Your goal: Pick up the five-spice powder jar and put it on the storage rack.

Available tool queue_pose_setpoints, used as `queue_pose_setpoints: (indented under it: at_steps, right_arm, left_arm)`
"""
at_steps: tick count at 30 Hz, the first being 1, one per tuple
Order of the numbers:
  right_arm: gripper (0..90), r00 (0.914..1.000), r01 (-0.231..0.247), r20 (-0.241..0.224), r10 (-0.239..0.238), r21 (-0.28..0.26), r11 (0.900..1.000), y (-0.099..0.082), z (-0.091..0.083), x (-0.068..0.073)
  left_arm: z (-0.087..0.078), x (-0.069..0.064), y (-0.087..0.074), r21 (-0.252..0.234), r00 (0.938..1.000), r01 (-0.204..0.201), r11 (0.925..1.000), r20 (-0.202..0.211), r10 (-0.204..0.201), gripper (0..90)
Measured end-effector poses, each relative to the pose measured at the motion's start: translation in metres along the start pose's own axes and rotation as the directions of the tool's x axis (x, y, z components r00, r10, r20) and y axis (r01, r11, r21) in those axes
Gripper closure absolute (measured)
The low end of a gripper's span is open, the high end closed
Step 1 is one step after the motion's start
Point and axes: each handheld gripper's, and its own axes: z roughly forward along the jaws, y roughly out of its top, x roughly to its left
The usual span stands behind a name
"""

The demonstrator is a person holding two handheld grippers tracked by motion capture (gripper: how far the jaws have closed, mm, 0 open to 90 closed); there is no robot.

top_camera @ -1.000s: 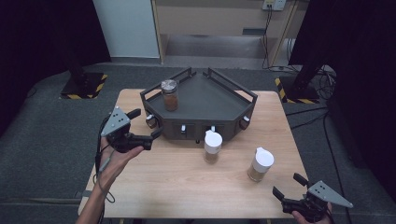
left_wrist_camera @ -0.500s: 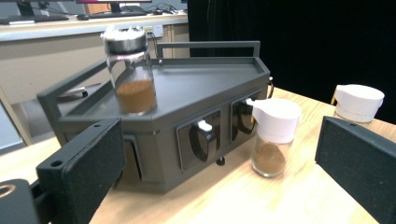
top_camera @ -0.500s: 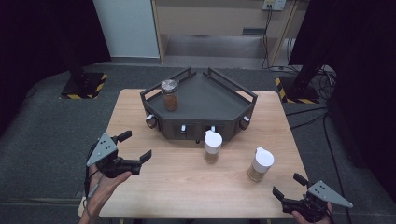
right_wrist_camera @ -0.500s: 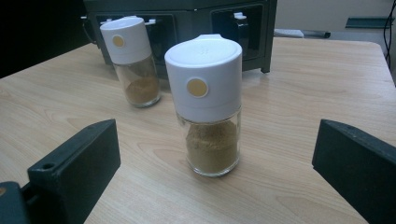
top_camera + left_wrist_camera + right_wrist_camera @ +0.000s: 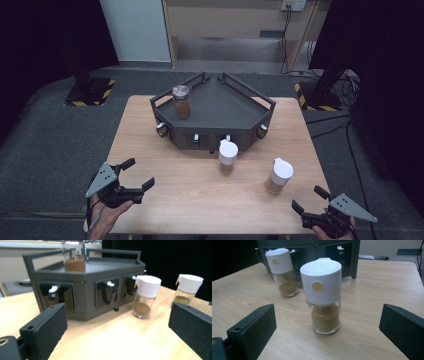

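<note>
A dark grey angular rack (image 5: 215,107) (image 5: 100,272) stands at the back middle of the wooden table (image 5: 185,190). On its top left sits a glass jar (image 5: 181,101) (image 5: 74,258) of brown spice. Two white-capped spice jars stand on the table in front of the rack: one near the middle (image 5: 227,157) (image 5: 145,298) (image 5: 282,271), one further right (image 5: 278,176) (image 5: 187,288) (image 5: 323,293). My left gripper (image 5: 136,176) (image 5: 117,337) is open and empty at the table's front left. My right gripper (image 5: 309,200) (image 5: 327,340) is open and empty at the front right, facing the right jar.
The rack's front faces hold small drawers with white handles (image 5: 53,288). Dark floor surrounds the table, with stand bases (image 5: 90,90) marked by yellow-black tape at the back left and back right.
My left gripper has pulled back from beside the rack toward the front left edge of the table. The right gripper has stayed put.
</note>
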Motion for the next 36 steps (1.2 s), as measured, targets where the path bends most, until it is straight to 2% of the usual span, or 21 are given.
queue_pose_setpoints:
  at_steps: [9, 18, 27, 36]
  right_arm:
    - [1.0, 1.0, 0.002, 0.001, -0.002, 0.002, 1.0, 0.0, 0.001, 0.0]
    - [1.1, 1.0, 0.003, -0.005, -0.003, 0.001, 1.0, 0.0, 0.0, 0.0]
    - [1.1, 0.9999, 0.002, -0.013, -0.002, 0.0, 1.0, 0.0, 0.001, -0.001]
    - [1.1, 0.9999, 0.003, -0.014, -0.003, 0.001, 1.0, 0.0, 0.001, -0.001]
  left_arm:
    - [-0.004, 0.008, -0.026, 0.028, 0.9998, 0.022, 0.9994, 0.0, -0.022, 1.0]
    - [-0.011, 0.01, -0.046, 0.002, 0.9998, 0.021, 0.9998, 0.002, -0.021, 1.4]
    - [-0.01, 0.015, -0.049, 0.016, 0.9993, -0.005, 0.9999, 0.037, 0.005, 1.1]
    - [-0.01, 0.017, -0.05, 0.011, 0.9988, 0.003, 0.9999, 0.048, -0.004, 1.0]
